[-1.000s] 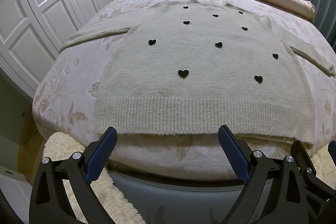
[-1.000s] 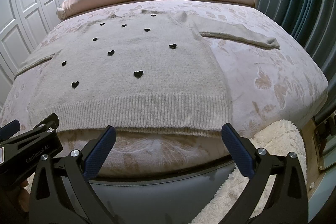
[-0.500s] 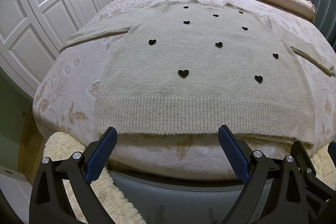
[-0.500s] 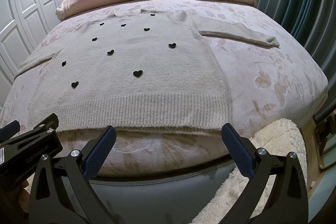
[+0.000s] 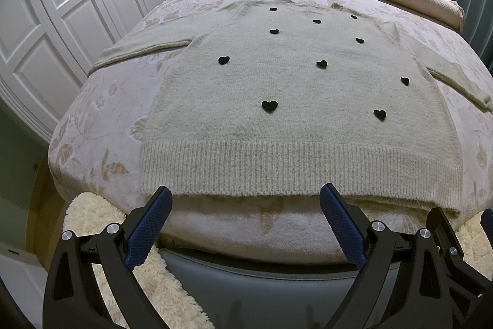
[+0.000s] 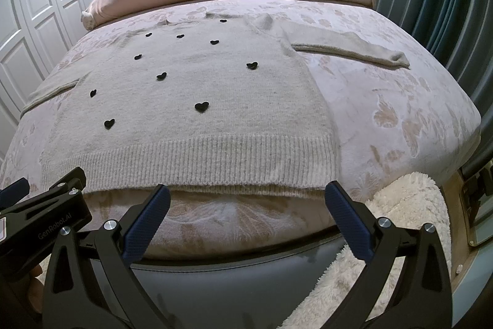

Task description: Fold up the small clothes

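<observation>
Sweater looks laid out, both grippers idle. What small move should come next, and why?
Probably ease the right gripper forward to the ribbed hem near its right corner. The sweater lies flat and unfolded on the bed, sleeves spread; both the right and the left gripper are open, short of the hem, touching nothing.

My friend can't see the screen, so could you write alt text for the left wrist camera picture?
A pale knitted sweater dotted with small black hearts lies flat, sleeves spread, on a bed with a floral cover. The left tongs, blue-padded, are open just short of its ribbed hem, holding nothing.
</observation>
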`<state>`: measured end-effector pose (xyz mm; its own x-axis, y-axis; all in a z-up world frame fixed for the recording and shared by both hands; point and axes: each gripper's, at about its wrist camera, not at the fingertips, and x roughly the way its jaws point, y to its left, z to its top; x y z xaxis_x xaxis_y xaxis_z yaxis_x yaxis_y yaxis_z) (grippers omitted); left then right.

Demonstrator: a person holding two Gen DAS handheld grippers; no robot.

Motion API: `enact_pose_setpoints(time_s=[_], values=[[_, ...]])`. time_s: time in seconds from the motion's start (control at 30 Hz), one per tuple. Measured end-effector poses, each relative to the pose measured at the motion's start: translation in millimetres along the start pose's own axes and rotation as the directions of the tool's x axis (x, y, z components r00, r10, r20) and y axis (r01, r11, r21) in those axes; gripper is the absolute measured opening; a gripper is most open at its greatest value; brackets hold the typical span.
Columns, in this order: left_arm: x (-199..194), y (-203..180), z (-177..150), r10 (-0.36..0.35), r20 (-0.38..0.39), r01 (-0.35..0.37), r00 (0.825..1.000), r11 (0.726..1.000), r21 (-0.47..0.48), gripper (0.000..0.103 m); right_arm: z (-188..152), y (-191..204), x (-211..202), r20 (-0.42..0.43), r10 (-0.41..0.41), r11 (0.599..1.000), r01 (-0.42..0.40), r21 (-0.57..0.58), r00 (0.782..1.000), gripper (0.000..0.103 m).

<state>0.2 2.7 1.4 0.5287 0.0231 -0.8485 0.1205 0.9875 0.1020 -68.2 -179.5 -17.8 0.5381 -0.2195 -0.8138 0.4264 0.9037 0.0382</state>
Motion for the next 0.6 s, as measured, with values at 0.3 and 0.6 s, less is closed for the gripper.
enact_pose_setpoints(time_s=[0.3, 0.6], values=[[-0.1, -0.1, 0.3, 0.001, 0.000, -0.001, 1.000, 1.000, 0.000, 0.093, 0.1, -1.2, -0.5, -0.002, 0.001, 1.000, -0.001, 0.002, 1.000, 0.098], [-1.1, 1.6, -2.7, 0.004, 0.003, -0.004, 1.000, 1.000, 0.003, 0.093, -2.0, -1.3, 0.0, -0.003, 0.002, 1.000, -0.002, 0.003, 1.000, 0.098]])
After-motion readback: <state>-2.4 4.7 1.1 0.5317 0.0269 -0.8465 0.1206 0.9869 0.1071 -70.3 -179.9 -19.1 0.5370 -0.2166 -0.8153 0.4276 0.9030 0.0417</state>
